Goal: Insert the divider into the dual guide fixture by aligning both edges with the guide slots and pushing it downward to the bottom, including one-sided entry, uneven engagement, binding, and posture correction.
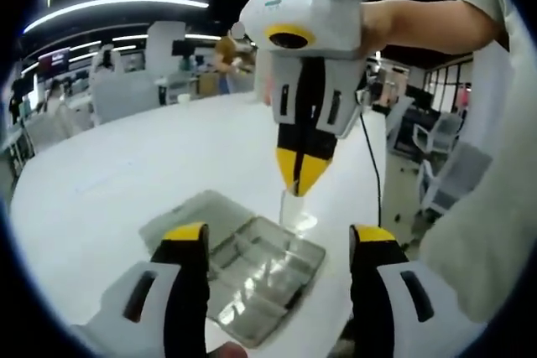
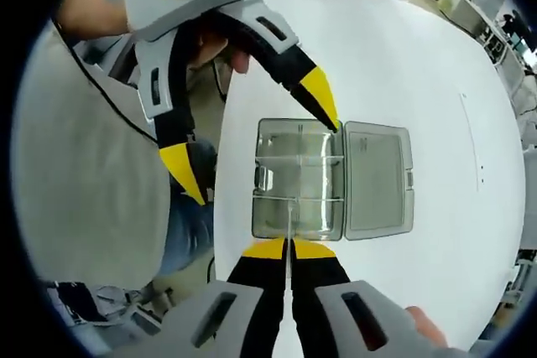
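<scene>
Divider is being pinched between the pressed-together jaws of the right gripper, seen edge-on in the right gripper view as a thin clear strip rising from the yellow tips toward the box. In the left gripper view the divider is being held upright below the right gripper, its lower end just above or at the far rim of the box; contact cannot be told. The piece is looking transparent and glassy, faint against the white table.

The box is being shown as a clear plastic tray with inner partitions, its hinged lid lying open flat beside it. The left gripper is being held spread wide, its jaws straddling the box. In the right gripper view the left gripper is being kept with one tip at the hinge edge and the other off the table's edge.
</scene>
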A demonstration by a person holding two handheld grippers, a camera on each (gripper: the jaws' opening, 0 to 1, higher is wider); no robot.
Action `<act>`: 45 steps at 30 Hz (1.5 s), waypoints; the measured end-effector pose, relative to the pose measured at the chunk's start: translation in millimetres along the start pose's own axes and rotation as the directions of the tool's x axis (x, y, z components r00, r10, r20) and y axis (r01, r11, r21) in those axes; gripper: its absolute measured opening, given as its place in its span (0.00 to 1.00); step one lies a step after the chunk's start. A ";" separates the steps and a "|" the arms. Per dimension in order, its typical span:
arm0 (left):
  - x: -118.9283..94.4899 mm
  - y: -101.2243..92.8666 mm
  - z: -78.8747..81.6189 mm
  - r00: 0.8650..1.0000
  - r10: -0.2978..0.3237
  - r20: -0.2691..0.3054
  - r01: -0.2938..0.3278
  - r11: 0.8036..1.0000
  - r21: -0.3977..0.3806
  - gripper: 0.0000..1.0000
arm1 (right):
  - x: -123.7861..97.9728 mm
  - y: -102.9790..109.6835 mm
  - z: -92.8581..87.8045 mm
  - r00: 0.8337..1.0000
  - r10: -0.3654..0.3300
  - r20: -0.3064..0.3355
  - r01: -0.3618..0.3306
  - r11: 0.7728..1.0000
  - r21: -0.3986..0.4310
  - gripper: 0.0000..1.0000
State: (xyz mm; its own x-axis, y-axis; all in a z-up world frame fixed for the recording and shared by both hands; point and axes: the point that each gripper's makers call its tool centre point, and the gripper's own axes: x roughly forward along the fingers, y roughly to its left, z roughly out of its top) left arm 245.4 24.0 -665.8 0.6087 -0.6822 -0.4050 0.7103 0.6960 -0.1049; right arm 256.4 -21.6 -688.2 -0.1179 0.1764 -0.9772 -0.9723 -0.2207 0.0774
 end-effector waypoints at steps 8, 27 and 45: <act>-0.2 4.6 -0.3 1.000 0.025 -0.006 -0.025 0.999 -0.038 0.75 | 7.6 4.1 -4.2 1.000 0.003 -0.017 -0.003 1.000 0.002 0.00; -0.1 5.8 -16.1 0.997 0.070 -0.045 -0.073 0.995 -0.072 0.81 | 19.9 -7.1 -14.1 0.999 -0.004 -0.036 0.005 1.000 0.020 0.00; 2.0 3.9 -25.0 0.995 0.076 -0.057 -0.080 0.993 -0.081 0.84 | 39.8 -4.8 -7.0 0.999 0.013 -0.042 -0.013 1.000 0.004 0.00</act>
State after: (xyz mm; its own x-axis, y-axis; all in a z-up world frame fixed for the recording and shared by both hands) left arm 240.6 30.9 -689.7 0.6398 -0.6135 -0.4629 0.6281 0.7645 -0.1451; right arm 257.8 -20.3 -728.8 -0.1223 0.1332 -0.9835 -0.9715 -0.2189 0.0912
